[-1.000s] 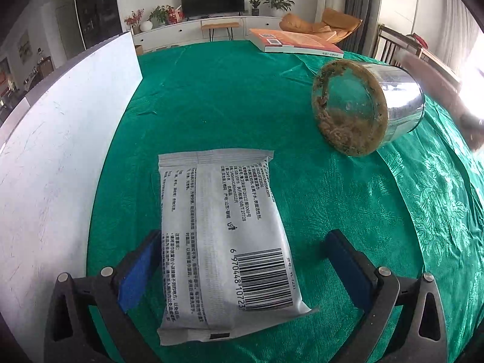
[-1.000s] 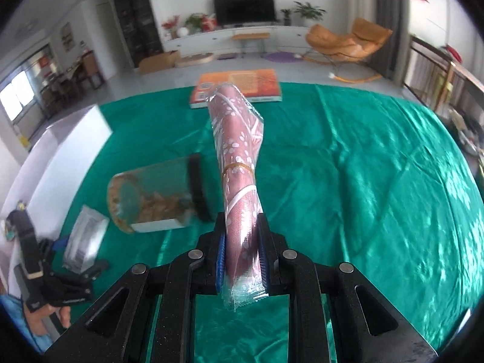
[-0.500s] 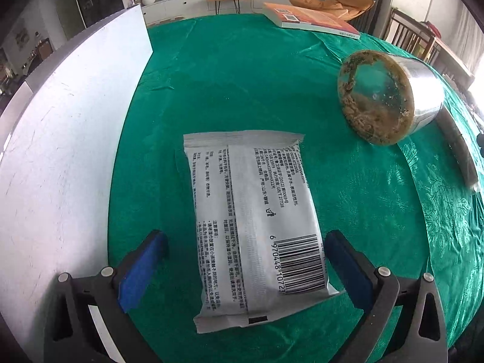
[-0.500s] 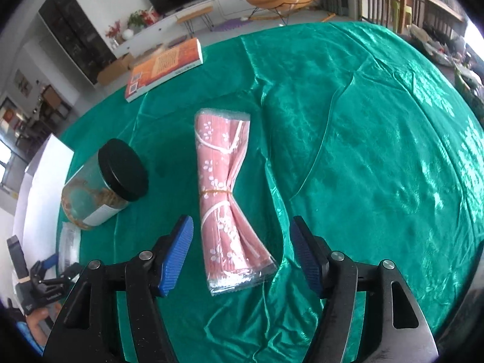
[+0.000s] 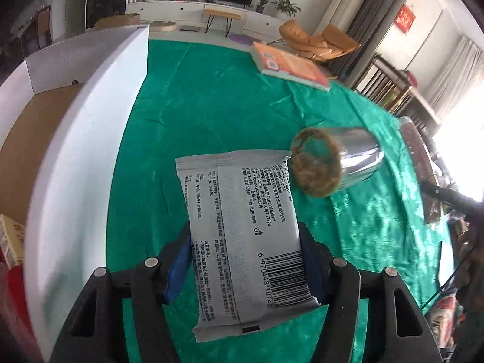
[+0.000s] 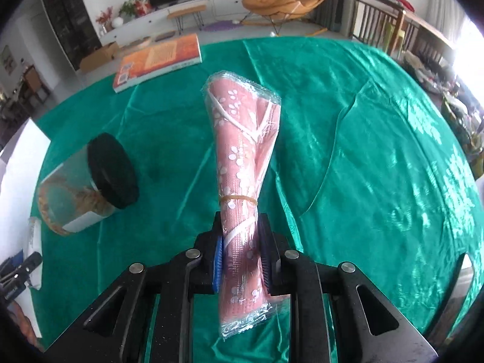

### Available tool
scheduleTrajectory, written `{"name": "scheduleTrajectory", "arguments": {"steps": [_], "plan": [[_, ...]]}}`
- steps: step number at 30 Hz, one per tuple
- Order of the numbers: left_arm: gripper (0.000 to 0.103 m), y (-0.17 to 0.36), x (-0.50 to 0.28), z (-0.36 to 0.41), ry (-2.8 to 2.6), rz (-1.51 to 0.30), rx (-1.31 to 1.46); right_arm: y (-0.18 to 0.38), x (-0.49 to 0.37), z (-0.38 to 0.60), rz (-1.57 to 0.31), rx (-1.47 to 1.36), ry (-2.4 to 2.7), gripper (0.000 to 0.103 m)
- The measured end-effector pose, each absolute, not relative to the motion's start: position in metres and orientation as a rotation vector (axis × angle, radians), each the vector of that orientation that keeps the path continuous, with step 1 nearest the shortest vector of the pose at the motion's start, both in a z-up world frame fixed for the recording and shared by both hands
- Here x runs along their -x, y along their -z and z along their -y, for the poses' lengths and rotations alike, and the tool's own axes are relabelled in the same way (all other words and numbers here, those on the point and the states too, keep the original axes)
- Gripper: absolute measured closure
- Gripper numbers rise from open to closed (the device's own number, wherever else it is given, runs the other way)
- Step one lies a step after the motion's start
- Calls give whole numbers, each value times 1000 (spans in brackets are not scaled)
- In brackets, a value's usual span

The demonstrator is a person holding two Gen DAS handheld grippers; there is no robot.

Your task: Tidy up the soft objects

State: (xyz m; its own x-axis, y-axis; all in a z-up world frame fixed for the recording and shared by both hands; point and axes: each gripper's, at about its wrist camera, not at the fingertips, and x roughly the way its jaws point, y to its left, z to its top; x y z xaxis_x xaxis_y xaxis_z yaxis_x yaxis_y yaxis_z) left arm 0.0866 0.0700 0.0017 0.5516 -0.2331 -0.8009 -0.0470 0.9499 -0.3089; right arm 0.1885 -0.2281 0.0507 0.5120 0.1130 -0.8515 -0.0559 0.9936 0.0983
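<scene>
Fingers (image 5: 184, 254) of the left gripper (image 5: 245, 257) pinch a flat grey printed wipes packet (image 5: 242, 220) above the green tabletop (image 5: 211, 99). Right gripper (image 6: 240, 255) clamps a pink floral plastic-wrapped cloth roll (image 6: 242, 163). Neither yet sits in the white cardboard box (image 5: 75, 139) alongside, so placing both likely remains.

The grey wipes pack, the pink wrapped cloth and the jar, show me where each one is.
grey wipes pack (image 5: 242, 230): left wrist view, middle of its printed back.
pink wrapped cloth (image 6: 242, 163): right wrist view, mid-length above the rubber band.
jar (image 6: 112, 171): right wrist view, on its black lid.
</scene>
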Motion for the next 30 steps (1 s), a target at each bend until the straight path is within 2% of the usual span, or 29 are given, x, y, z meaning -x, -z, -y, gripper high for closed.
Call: {"name": "scheduleTrajectory", "arguments": {"steps": [6, 10, 12, 13, 14, 15, 16, 20, 25, 30], "plan": [[39, -86, -28, -149, 7, -839, 252, -138, -143, 128, -987, -174, -487, 81], [38, -108, 12, -220, -238, -819, 132, -165, -106, 20, -1004, -257, -798, 81], [33, -110, 30, -246, -360, -817, 72, -167, -88, -33, -1022, -272, -913, 79], [24, -109, 38, -257, -406, -813, 47, -166, -81, -57, -1033, -269, -957, 72], [10, -108, 45, -265, -443, -811, 28, -161, -75, -81, -1048, -261, -993, 60], [5, -106, 51, -271, -470, -805, 19, -155, -70, -102, -1069, -251, -1024, 50], [2, -106, 56, -274, -493, -794, 13, -147, -66, -119, -1093, -239, -1044, 33], [2, -106, 63, -272, -521, -758, -5, -128, -51, -146, -1114, -161, -1043, 33], [2, -114, 77, -258, -579, -677, 87, -135, -36, -136, -1006, 51, -919, 33], [2, -105, 77, -252, -595, -799, 127, -142, -27, -140, -932, 183, -845, 33]]}}
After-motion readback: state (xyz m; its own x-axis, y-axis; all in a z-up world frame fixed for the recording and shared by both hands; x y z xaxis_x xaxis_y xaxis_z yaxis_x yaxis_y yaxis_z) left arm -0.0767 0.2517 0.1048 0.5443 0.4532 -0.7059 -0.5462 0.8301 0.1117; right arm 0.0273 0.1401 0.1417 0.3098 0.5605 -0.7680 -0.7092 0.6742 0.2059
